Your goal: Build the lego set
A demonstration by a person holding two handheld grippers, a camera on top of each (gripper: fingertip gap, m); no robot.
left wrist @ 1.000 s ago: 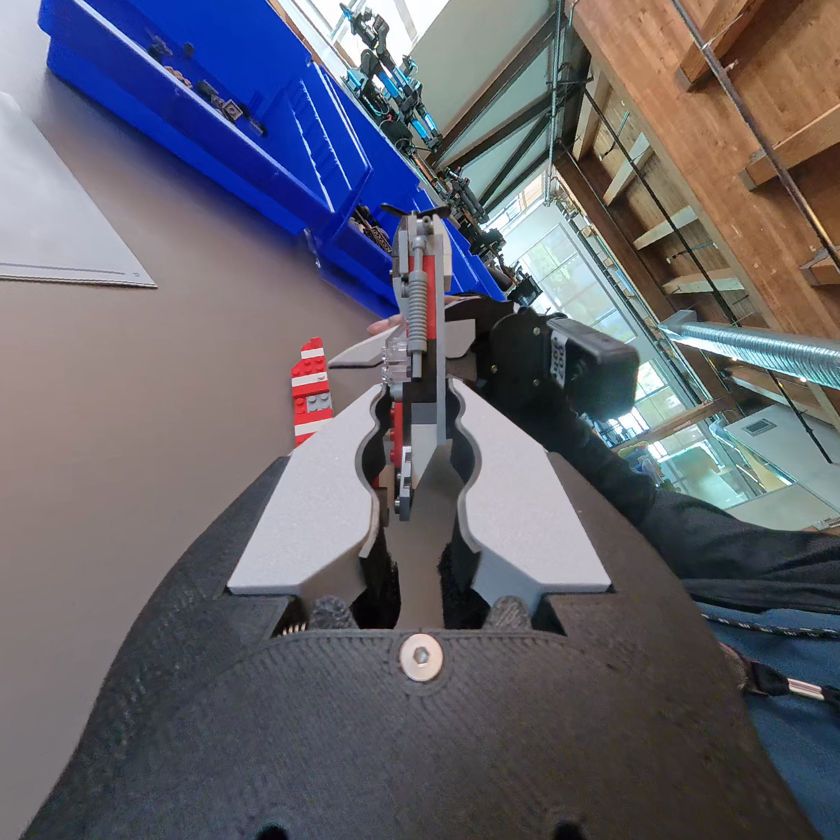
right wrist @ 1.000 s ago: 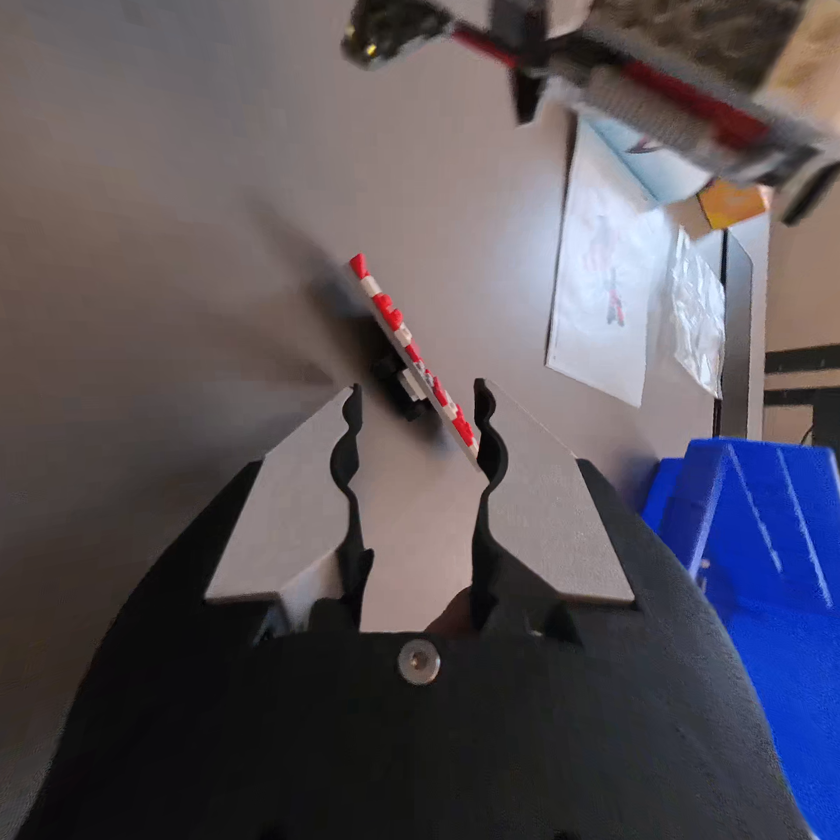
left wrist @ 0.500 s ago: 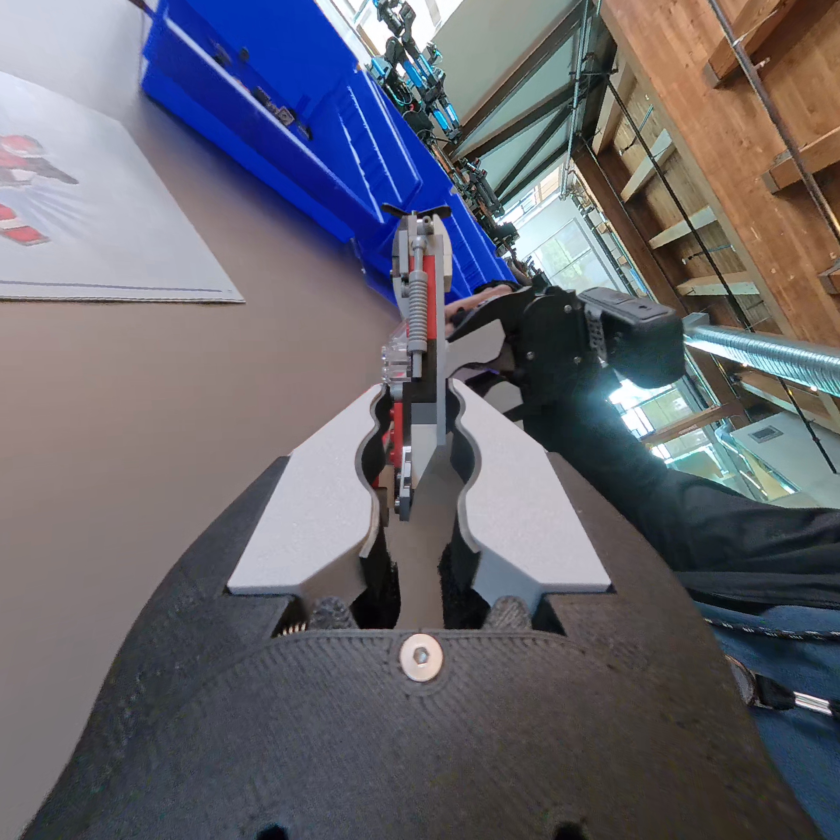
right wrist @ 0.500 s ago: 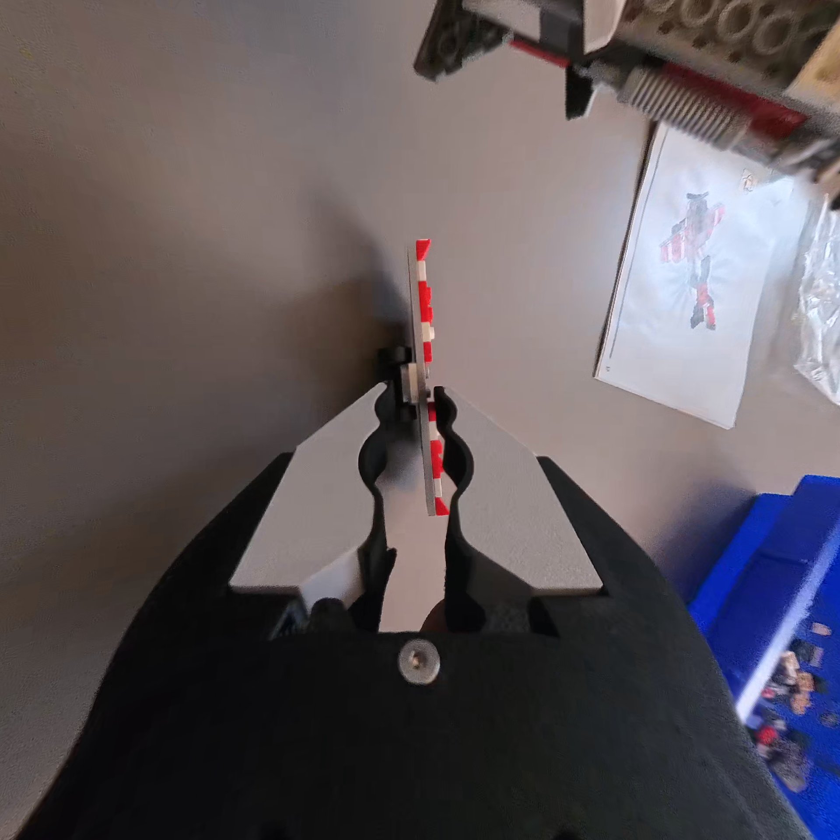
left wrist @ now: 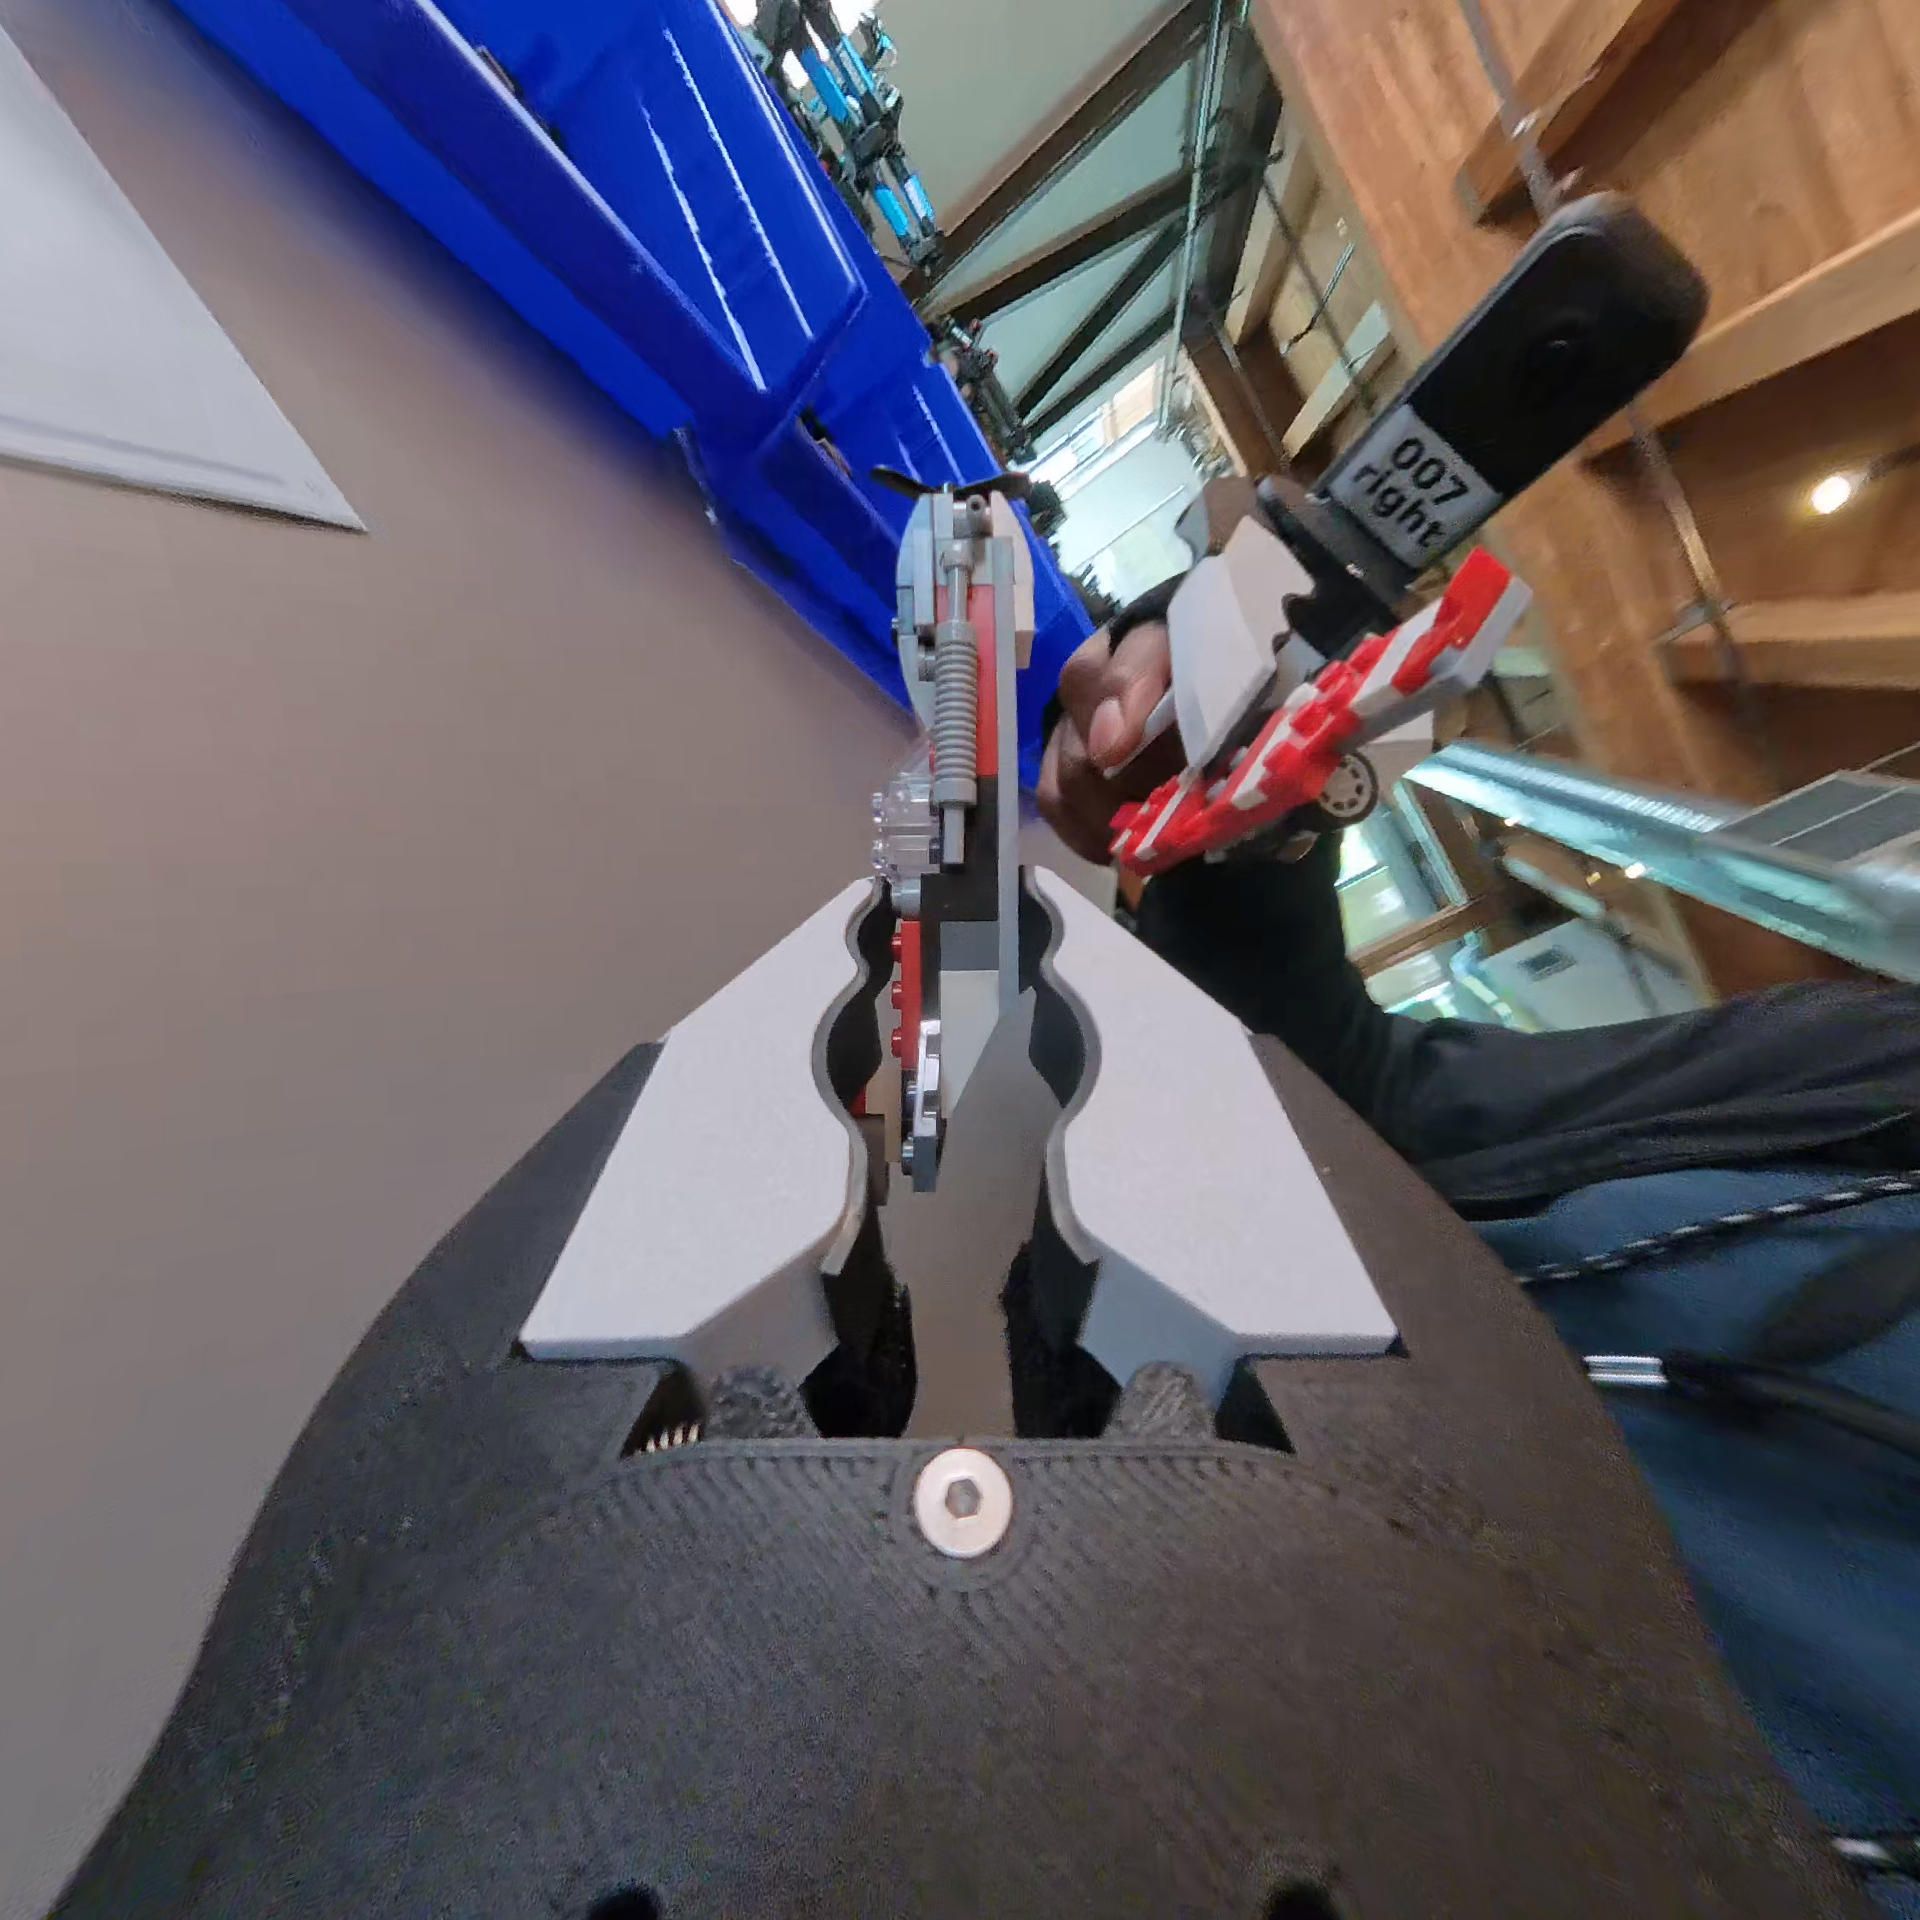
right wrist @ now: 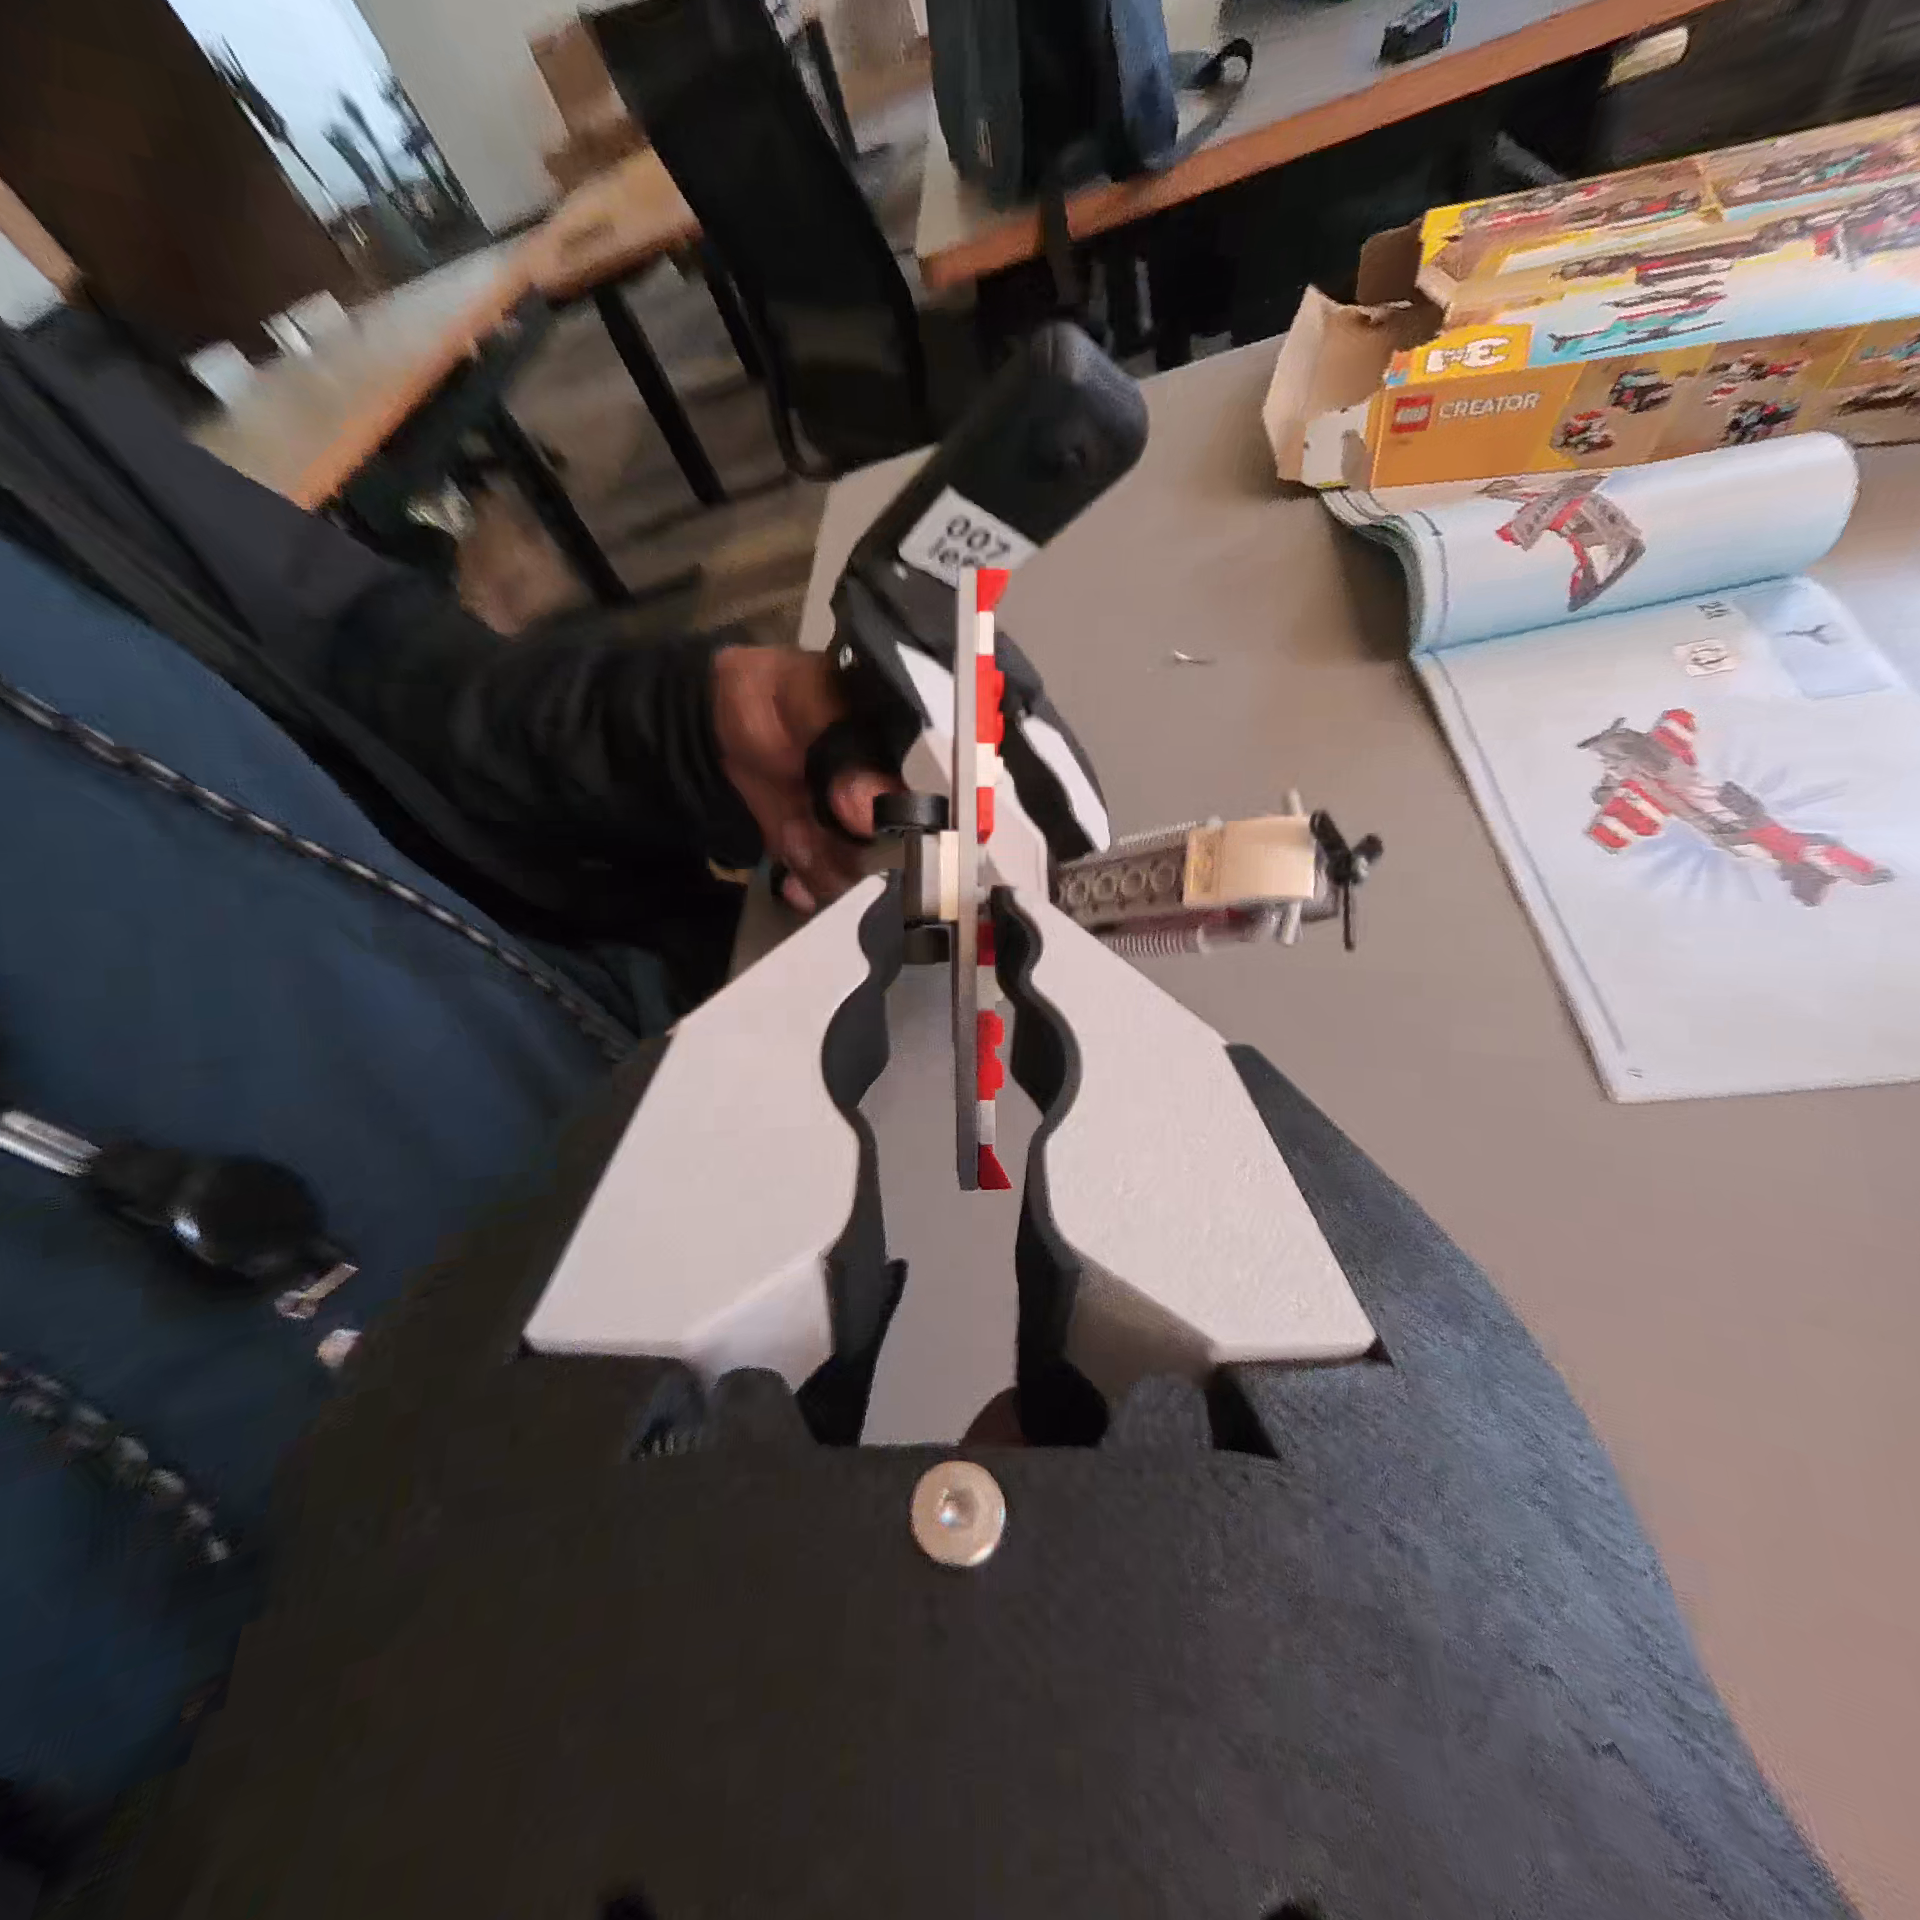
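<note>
- Left wrist view is showing the left tool clamping on the grey and red fuselage, which is pointing forward above the worktop.
- The right tool is gripping the red and white striped wing edge-on; a black wheel is sitting on its left face.
- Both pieces are hanging in the air, near each other but apart.
- An open booklet and a box are lying toward the worktop's far right; blue bins are lining its edge.
</note>
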